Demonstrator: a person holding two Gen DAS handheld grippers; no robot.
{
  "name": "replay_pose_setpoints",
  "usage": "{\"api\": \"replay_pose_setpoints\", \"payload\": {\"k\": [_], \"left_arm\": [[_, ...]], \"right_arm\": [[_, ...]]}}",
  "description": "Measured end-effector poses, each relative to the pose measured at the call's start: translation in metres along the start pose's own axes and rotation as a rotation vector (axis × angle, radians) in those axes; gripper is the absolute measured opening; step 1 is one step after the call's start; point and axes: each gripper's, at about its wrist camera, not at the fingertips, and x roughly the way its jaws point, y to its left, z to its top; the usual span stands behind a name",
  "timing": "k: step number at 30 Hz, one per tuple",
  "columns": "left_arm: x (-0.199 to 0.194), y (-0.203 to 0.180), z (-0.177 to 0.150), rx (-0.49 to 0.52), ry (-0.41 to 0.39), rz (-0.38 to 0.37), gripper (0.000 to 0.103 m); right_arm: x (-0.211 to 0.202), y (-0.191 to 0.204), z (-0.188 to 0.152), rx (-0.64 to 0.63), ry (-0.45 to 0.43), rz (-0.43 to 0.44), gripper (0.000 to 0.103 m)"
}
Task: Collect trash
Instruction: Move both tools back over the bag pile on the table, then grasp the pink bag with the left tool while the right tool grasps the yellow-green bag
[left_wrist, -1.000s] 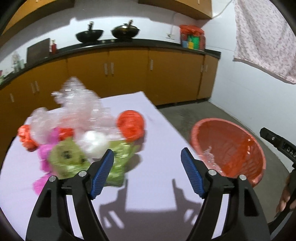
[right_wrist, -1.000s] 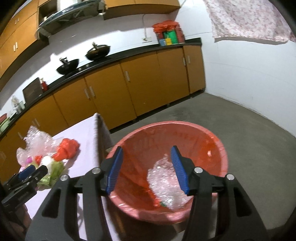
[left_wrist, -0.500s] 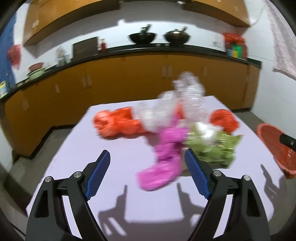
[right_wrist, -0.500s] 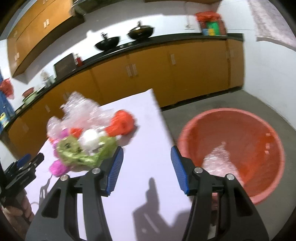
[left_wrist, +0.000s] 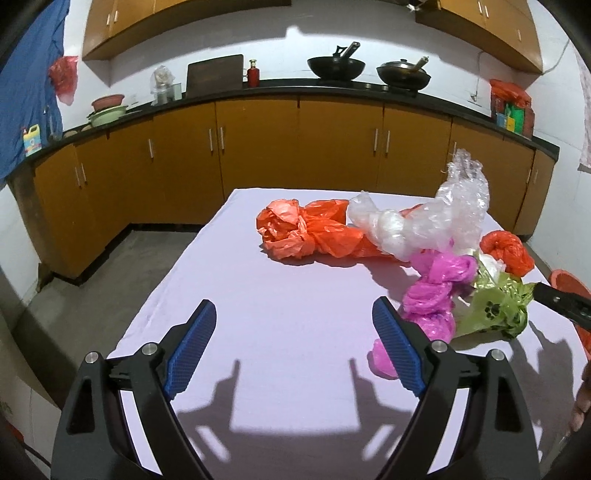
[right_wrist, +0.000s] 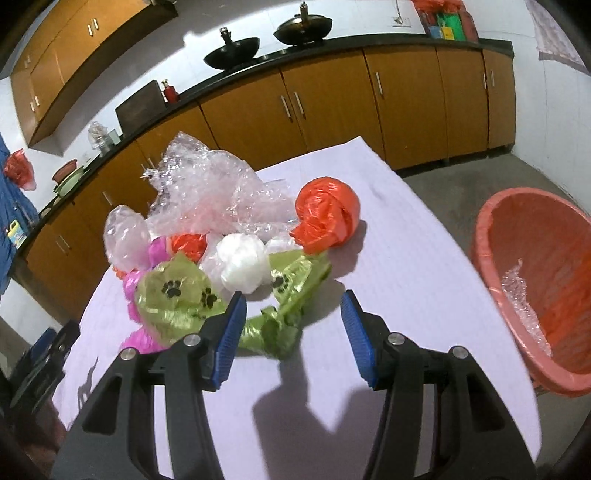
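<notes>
On the lilac-covered table (left_wrist: 280, 325), a heap of crumpled plastic bags is lying toward the far right side: a long orange bag (left_wrist: 310, 234), a clear crinkled wrap (left_wrist: 458, 206), a knotted pink bag (left_wrist: 432, 295), a green paw-print bag (right_wrist: 177, 295), a white balled bag (right_wrist: 242, 267) and a round orange ball of plastic (right_wrist: 327, 214), most of them touching one another. The left gripper (left_wrist: 293, 341) is hovering over a bare part of the cloth with its blue-padded jaws spread wide and nothing between them, its right finger sitting just beside the pink bag. The right gripper (right_wrist: 293, 334) is hanging above the near edge of the heap, jaws likewise gaping and holding nothing, with the green bag lying just beyond its tips. Beside the table's right edge, a red basin (right_wrist: 495, 229) is standing on the floor with a piece of clear wrap (right_wrist: 522, 299) lying inside it. Behind, orange cabinets (left_wrist: 258, 147) are running under a dark counter carrying two woks (left_wrist: 336, 66).
</notes>
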Motion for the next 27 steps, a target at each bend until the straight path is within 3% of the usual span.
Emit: {"api": "replay_pose_setpoints", "payload": {"k": [5, 7, 9, 12, 20, 27], "left_arm": [[0.003, -0.003, 0.002, 0.006, 0.001, -0.014, 0.086], [0.004, -0.007, 0.003, 0.011, 0.002, -0.026, 0.086], [0.006, -0.012, 0.003, 0.015, 0.007, -0.044, 0.086], [0.008, -0.021, 0.004, 0.023, 0.016, -0.075, 0.086], [0.016, -0.061, 0.004, 0.087, 0.05, -0.164, 0.086], [0.038, -0.089, 0.006, 0.107, 0.11, -0.192, 0.086]], "right_arm": [[0.024, -0.002, 0.003, 0.028, 0.057, -0.014, 0.047], [0.03, -0.003, 0.001, 0.031, 0.082, -0.001, 0.027], [0.031, -0.005, -0.001, 0.022, 0.086, 0.005, 0.013], [0.023, -0.008, -0.003, 0.007, 0.072, 0.003, 0.005], [-0.017, -0.038, -0.006, 0.007, -0.006, -0.046, 0.003], [-0.037, -0.057, -0.004, 0.012, -0.041, -0.076, 0.003]]}}
